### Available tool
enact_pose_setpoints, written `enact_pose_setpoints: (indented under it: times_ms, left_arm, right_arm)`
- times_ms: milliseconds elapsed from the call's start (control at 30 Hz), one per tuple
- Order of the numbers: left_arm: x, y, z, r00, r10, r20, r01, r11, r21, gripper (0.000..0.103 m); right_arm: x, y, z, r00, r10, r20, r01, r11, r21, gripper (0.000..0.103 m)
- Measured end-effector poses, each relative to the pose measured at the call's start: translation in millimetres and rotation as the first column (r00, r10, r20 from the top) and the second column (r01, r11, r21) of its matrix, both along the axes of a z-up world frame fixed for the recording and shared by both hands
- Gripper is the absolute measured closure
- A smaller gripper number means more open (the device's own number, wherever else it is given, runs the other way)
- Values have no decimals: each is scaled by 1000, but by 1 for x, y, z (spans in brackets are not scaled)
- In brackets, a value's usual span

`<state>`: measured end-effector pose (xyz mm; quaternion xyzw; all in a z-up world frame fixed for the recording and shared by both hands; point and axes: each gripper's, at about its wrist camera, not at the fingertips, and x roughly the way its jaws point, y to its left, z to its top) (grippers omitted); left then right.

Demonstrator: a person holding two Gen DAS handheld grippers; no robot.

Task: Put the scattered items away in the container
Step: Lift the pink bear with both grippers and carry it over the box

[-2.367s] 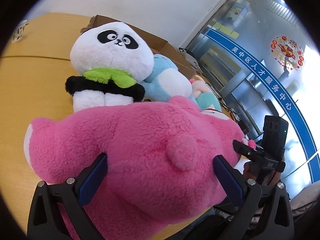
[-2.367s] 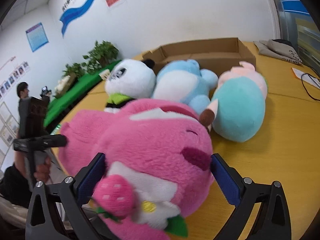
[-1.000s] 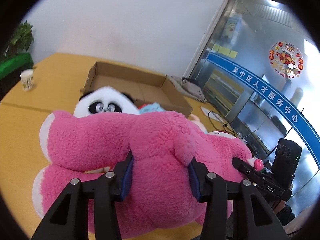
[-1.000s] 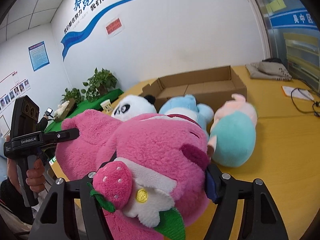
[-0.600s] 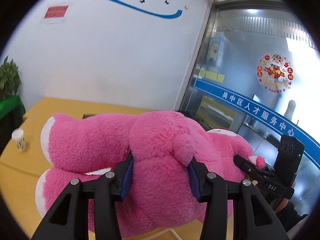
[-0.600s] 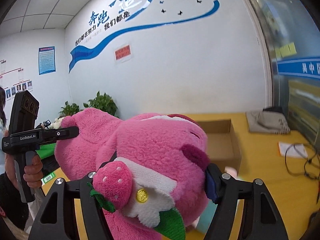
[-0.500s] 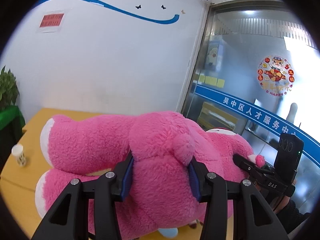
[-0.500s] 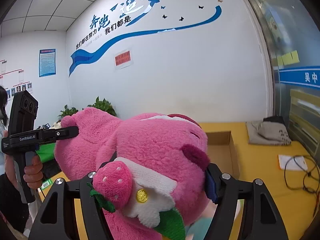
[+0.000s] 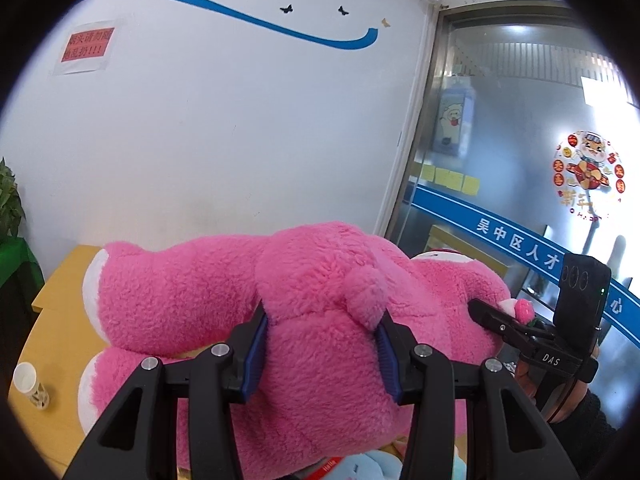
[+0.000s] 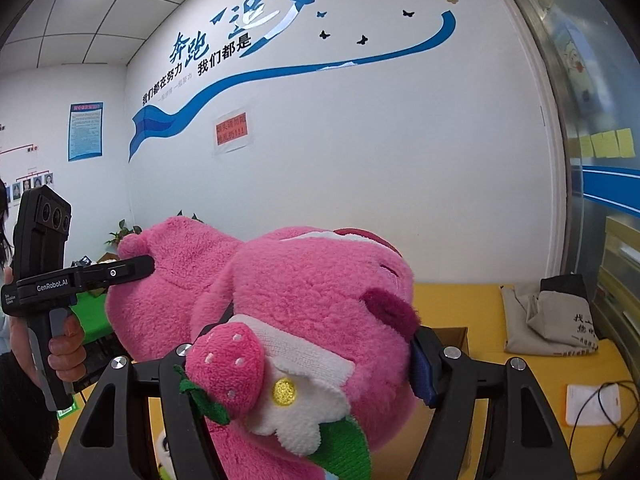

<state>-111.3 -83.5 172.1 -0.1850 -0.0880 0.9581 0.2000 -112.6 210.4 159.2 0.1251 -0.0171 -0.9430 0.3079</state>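
Two black two-finger grippers carry one large fluffy pink plush bear (image 9: 320, 320) between us, lifted clear of the yellow wooden table (image 9: 60, 344) that lies beneath and behind it. Our left gripper (image 9: 322, 346) has its blue-padded fingers (image 9: 256, 354) pressed into the toy's rump, just under the one small round tail, so it is pinching the bear. Our right gripper (image 10: 316, 360) is likewise clamped on the bear, at its head; one blue pad (image 10: 422, 372) shows at the right, the other is buried in plush. Each gripper also appears in the other's view, at the far end of the toy.

Counted on the bear: one plush strawberry (image 10: 226, 364), one white fabric flower with a gold centre and one green leaf, all directly ahead of the right gripper.

Below the left gripper, the edge of one light-blue plush toy (image 9: 364, 466) peeks out. Below the right gripper, a sliver of one white-and-green plush (image 10: 164, 454) shows. Beyond the bear, part of one brown cardboard box (image 10: 452, 338) is visible; the toy hides most of it.

Around us: one white paper cup (image 9: 28, 384) to the left gripper's left; one beige cloth bag (image 10: 548, 320), one white paper sheet (image 10: 592, 404) and one black cable (image 10: 608, 420) to the right gripper's right.
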Motion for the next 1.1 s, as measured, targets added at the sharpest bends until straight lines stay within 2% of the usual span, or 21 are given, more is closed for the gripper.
enact_pose_setpoints:
  times_ms: [200, 400, 567, 733, 800, 867, 967, 1100]
  left_arm:
    - [-74, 2, -20, 998, -5, 62, 5, 1000, -4, 59]
    - [-151, 4, -66, 983, -21, 181, 19, 1000, 16, 60]
    - [-204, 14, -116, 960, -45, 277, 34, 998, 45, 60]
    - [-255, 43, -182, 913, -49, 405, 39, 999, 31, 60]
    - [-269, 57, -205, 889, -48, 455, 44, 999, 20, 64]
    - [-278, 72, -219, 878, -57, 474, 67, 998, -4, 68]
    - [-281, 81, -223, 893, -46, 448, 71, 997, -38, 68]
    - [-289, 73, -237, 889, -24, 457, 54, 997, -53, 68]
  right_arm:
    - [-75, -14, -5, 998, -19, 57, 18, 999, 27, 27]
    - [-155, -25, -38, 990, -58, 131, 48, 996, 78, 27]
    - [-211, -21, -84, 973, -90, 213, 73, 994, 85, 27]
    - [-260, -5, -155, 937, -141, 321, 115, 989, 98, 28]
    - [-276, 1, -182, 921, -174, 349, 138, 982, 126, 28]
    - [-289, 6, -205, 905, -204, 374, 152, 975, 164, 28]
    - [-305, 17, -222, 868, -218, 446, 161, 973, 163, 28]
    - [-310, 20, -223, 869, -232, 438, 166, 969, 183, 28]
